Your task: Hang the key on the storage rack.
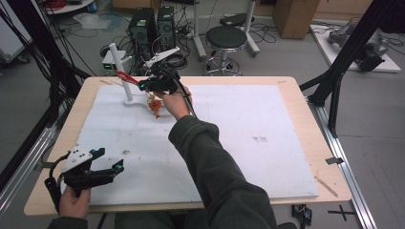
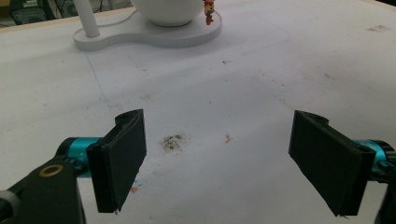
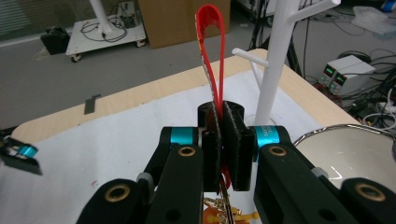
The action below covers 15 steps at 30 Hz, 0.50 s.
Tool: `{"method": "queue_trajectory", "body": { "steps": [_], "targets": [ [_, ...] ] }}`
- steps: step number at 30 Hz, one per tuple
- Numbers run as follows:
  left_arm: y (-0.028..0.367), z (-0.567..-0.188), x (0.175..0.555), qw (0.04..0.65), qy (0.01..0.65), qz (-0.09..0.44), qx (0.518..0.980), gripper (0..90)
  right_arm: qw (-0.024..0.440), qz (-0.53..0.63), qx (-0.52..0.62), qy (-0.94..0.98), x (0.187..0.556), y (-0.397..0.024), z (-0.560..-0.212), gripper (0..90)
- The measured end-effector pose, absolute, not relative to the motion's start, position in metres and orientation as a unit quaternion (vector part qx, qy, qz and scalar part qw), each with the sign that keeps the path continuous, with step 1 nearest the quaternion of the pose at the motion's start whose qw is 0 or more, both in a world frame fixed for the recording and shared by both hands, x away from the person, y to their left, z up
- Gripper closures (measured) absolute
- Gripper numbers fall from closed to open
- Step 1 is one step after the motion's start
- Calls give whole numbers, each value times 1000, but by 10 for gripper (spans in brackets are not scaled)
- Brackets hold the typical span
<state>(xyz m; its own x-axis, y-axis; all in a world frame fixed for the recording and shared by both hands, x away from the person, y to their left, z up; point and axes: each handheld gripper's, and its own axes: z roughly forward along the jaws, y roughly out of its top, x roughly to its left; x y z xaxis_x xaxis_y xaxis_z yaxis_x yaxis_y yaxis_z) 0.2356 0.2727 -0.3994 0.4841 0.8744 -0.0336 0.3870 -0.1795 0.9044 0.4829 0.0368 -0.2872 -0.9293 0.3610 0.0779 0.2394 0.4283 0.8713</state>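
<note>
A white bowl (image 2: pixel 168 11) sits on the round end of a white stand base (image 2: pixel 140 35) at the far left of the table (image 1: pixel 305 124); what lies inside it cannot be told. In the right gripper view the bowl's rim (image 3: pixel 348 140) shows at the lower right, with a pale, shiny inside.

The right gripper (image 1: pixel 143 85) is raised over that stand, its jaws clamped tight on a red strap loop (image 3: pixel 212 51) that rises above the pads. Below the jaws hangs a small orange and red figure charm (image 1: pixel 154 105), just above the base beside the bowl; the left gripper view shows the charm (image 2: pixel 208 10) against the bowl's right side. The white stand's post (image 3: pixel 275 65) rises just beside the loop, with a short peg (image 3: pixel 250 57) pointing toward it; loop and peg are apart.

The left gripper (image 1: pixel 102 164) rests near the table's near left corner, jaws spread wide with nothing between them.

The table is light wood covered by a white mat (image 1: pixel 239 143) with a few dark and reddish smudges (image 2: pixel 173 142). Beyond it are a grey floor, a black stool (image 1: pixel 225 38), two computer towers (image 1: pixel 153 26), tangled cables, a cardboard box (image 3: pixel 180 21) and a power supply (image 3: pixel 341 70).
</note>
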Motion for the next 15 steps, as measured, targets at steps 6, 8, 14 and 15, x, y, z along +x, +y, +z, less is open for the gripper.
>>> {"method": "queue_trajectory", "body": {
  "steps": [6, 8, 14, 15],
  "targets": [
    [273, -399, 235, 468, 435, 260, 724, 195, 68, 497, 184, 845, 489, 47, -288, 859],
    [273, -399, 235, 469, 436, 260, 723, 195, 74, 497, 182, 845, 489, 52, -286, 859],
    [274, -399, 235, 471, 438, 259, 720, 195, 75, 496, 187, 845, 494, 58, -290, 859],
    [274, -399, 235, 471, 438, 260, 720, 196, 75, 495, 187, 845, 495, 60, -292, 859]
  ]
}}
